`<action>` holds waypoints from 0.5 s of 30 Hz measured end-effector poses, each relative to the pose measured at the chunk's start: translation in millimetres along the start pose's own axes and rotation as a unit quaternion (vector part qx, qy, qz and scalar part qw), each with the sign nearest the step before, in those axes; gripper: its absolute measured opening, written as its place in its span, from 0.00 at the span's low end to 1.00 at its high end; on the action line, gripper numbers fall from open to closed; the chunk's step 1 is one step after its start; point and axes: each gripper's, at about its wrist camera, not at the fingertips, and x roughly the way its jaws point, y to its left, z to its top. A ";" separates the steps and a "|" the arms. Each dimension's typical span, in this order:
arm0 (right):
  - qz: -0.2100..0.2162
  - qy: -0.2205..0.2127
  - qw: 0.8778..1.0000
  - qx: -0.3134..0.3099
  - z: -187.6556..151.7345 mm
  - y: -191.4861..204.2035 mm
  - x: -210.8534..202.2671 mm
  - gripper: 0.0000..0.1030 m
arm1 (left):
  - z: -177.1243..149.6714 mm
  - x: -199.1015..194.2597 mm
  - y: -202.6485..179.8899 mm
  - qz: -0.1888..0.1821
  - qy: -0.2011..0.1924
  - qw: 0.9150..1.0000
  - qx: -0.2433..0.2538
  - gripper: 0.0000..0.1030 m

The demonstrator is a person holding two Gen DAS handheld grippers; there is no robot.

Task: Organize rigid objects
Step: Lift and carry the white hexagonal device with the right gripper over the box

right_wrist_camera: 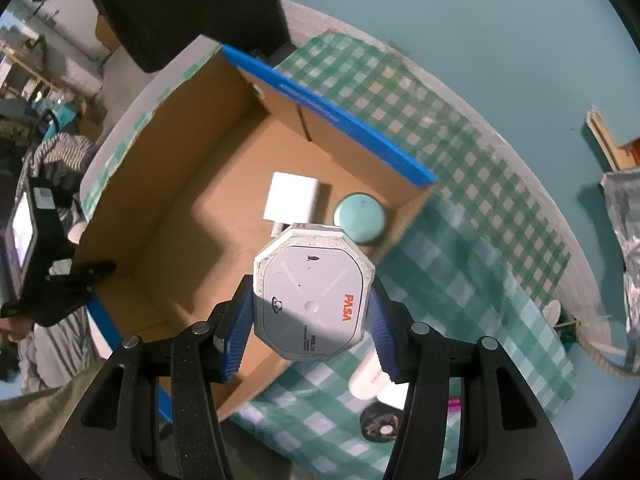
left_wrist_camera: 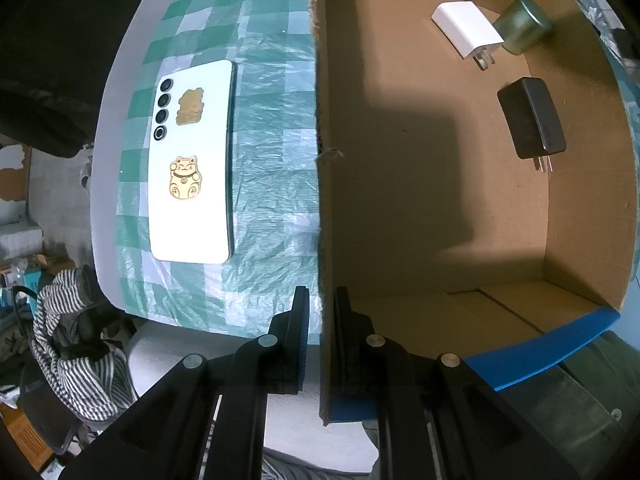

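Note:
My left gripper (left_wrist_camera: 322, 320) is shut on the near wall of the cardboard box (left_wrist_camera: 326, 208), one finger on each side. Inside the box lie a white charger (left_wrist_camera: 466, 32), a black charger (left_wrist_camera: 532, 118) and a pale green round tin (left_wrist_camera: 522, 24). A white phone (left_wrist_camera: 192, 160) with gold cat stickers lies face down on the checked cloth left of the box. My right gripper (right_wrist_camera: 310, 312) is shut on a white octagonal PASA box (right_wrist_camera: 314, 296), held above the cardboard box (right_wrist_camera: 160, 184). The white charger (right_wrist_camera: 292, 202) and tin (right_wrist_camera: 360, 216) show below it.
The green checked tablecloth (right_wrist_camera: 460, 248) covers the table. A white tube (right_wrist_camera: 370, 376), a dark round item (right_wrist_camera: 380, 424) and a pink item (right_wrist_camera: 454, 403) lie on it near my right gripper. A striped garment (left_wrist_camera: 76, 344) hangs beyond the table edge.

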 end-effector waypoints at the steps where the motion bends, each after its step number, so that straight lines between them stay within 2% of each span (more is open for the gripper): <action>1: -0.001 0.004 1.000 -0.003 1.3 1.8 3.6 0.52 | 0.0 -0.7 0.3 -0.001 -0.001 1.000 0.000 0.11; 15: -0.009 0.026 1.000 -0.014 12.8 12.9 35.4 0.51 | -2.1 -2.9 6.7 -0.006 -0.002 1.000 -0.004 0.11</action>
